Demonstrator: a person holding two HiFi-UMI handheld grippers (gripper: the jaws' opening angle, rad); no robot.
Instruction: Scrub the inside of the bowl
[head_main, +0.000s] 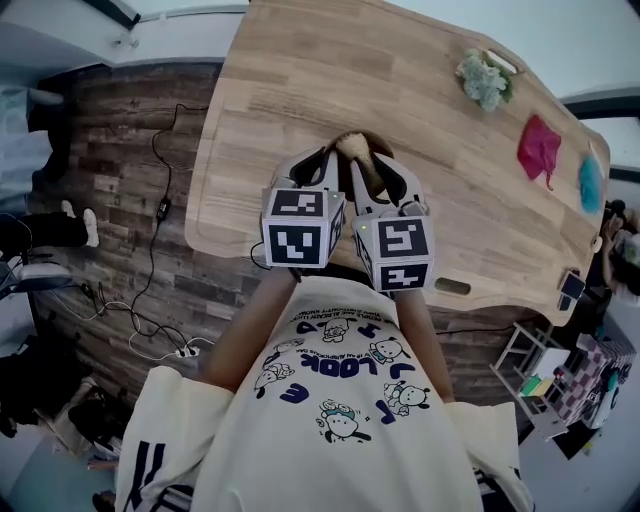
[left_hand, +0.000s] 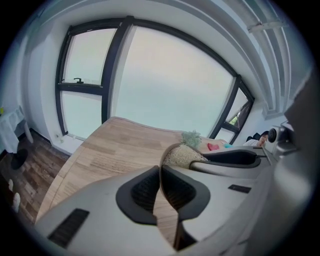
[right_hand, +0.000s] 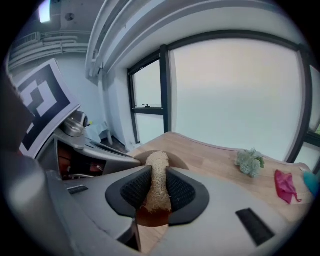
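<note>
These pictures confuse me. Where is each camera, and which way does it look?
Right gripper view: on the right hand-held gripper, facing the window; jaws pinch sponge.
Left gripper view: on the left hand-held gripper, facing the window; jaws pinch bowl rim.
Head view: on the head, looking down at shirt, both hand-held grippers, table.
All three show the red cloth.

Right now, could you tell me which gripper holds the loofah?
The right gripper: its jaws clamp the tan loofah, whereas the left gripper pinches the bowl by its rim.
</note>
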